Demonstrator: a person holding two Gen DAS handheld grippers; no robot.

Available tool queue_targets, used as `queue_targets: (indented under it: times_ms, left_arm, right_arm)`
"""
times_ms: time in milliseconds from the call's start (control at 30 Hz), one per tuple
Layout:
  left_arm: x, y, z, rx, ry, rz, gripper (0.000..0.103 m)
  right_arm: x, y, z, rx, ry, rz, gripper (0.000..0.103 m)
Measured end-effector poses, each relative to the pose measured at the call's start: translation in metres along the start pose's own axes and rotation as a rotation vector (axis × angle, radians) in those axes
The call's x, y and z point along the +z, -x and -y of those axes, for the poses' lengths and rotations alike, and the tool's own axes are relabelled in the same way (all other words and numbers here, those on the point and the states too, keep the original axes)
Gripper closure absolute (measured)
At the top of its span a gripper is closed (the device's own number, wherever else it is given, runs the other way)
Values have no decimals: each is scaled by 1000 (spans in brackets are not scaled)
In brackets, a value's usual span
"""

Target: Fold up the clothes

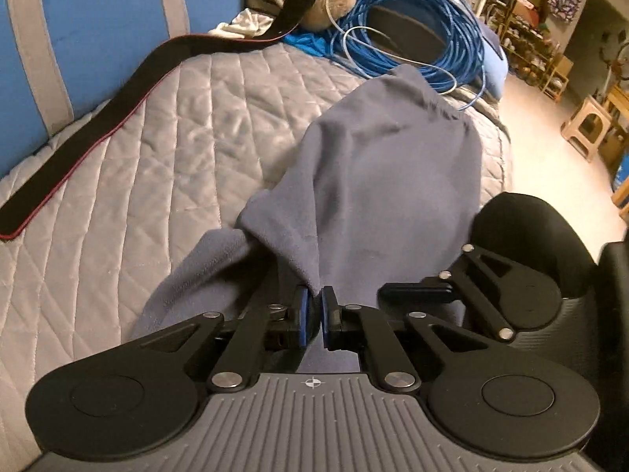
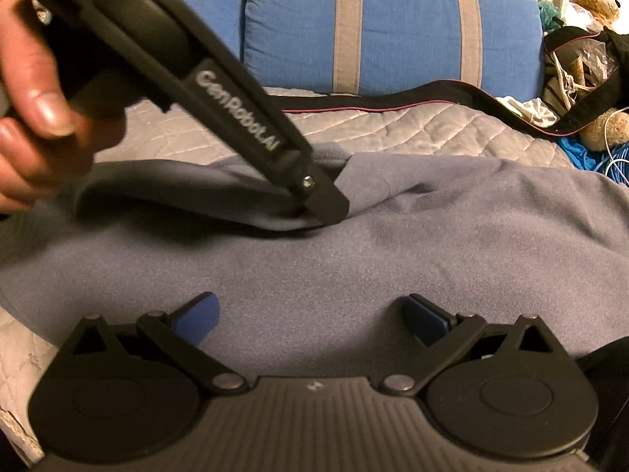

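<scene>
A grey-blue fleece (image 2: 393, 244) lies spread on a quilted bed (image 1: 157, 137), in front of a blue cushion (image 2: 393, 23). The left gripper (image 1: 314, 306) is pressed together, pinching a fold of the fleece and lifting it off the rest. The right gripper (image 2: 310, 316) hovers just over the fleece, its blue pads (image 2: 204, 314) spread wide with nothing between them. A black strap (image 1: 78, 137) lies along the bed's far edge.
</scene>
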State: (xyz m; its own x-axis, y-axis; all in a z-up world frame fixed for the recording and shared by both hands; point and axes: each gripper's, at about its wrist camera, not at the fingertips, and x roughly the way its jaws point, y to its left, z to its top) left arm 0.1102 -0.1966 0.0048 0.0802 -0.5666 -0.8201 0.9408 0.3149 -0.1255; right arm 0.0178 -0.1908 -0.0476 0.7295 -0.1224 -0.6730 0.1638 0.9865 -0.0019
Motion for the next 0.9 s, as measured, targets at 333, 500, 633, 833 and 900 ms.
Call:
queue_targets:
  times_ms: [333,500,633,833,900]
  left_arm:
    - [13,-13,-42,-63,182,69,58]
    - [14,-31,-80,-215,405,70,56]
    - [15,-50,-103,-406,561,55,52]
    - [20,-73,-127,-476,730,80,52]
    - [23,-72,-136,-493,764,116,52]
  right_arm:
    - [-1,1,-1,-1,4,3,0]
    - [-2,1,-2,-3,9,6,0]
    - [-2,0,-2,-4,12,8,0]
    - [-3,-2,-2,-5,20,1,0]
    - [-3,-2,-2,-3,23,-3,0]
